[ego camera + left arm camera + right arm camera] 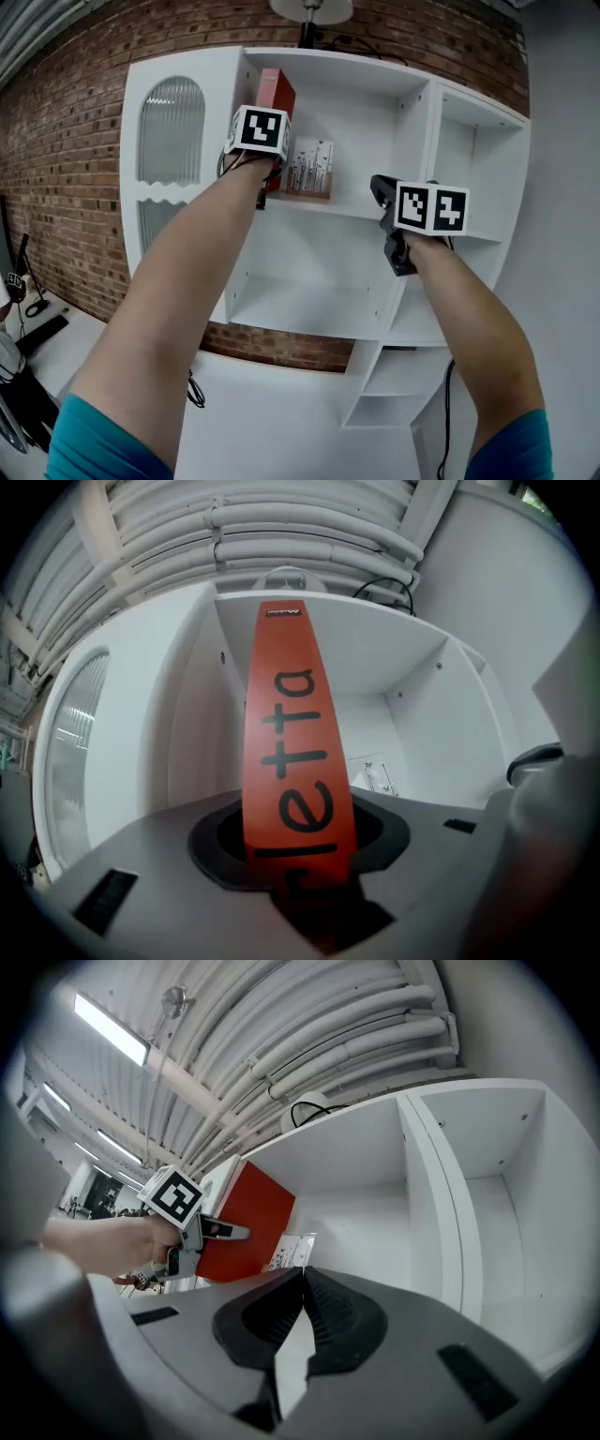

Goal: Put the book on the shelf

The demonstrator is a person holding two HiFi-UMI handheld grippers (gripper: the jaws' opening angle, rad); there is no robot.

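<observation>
Against a brick wall [66, 169], at the left of the head view, an arched ribbed-glass panel [171, 131] is seen in the white shelf unit [309, 253]; just right of it, the left gripper [266, 155] is raised into the top compartment, where the red book [277, 98] is held upright close to the compartment's left wall; whether its lower edge rests on the board cannot be told, since the gripper covers it; a white booklet [311, 169] is leaned on the same board just to the right; further right, the right gripper [382, 187] is held in front of the unit, apart from the book.

Only in the left gripper view is the spine shown, red with large black letters; the jaws are seen clamped on its lower part, held partly apart by the book's thickness; ceiling pipes [281, 527] are shown above.

Only in the right gripper view is the book's flat red cover seen side-on, with the left gripper at its near edge and a strip light [112, 1030] overhead; the right jaws are shown pressed together at their tips, with nothing between them.
</observation>
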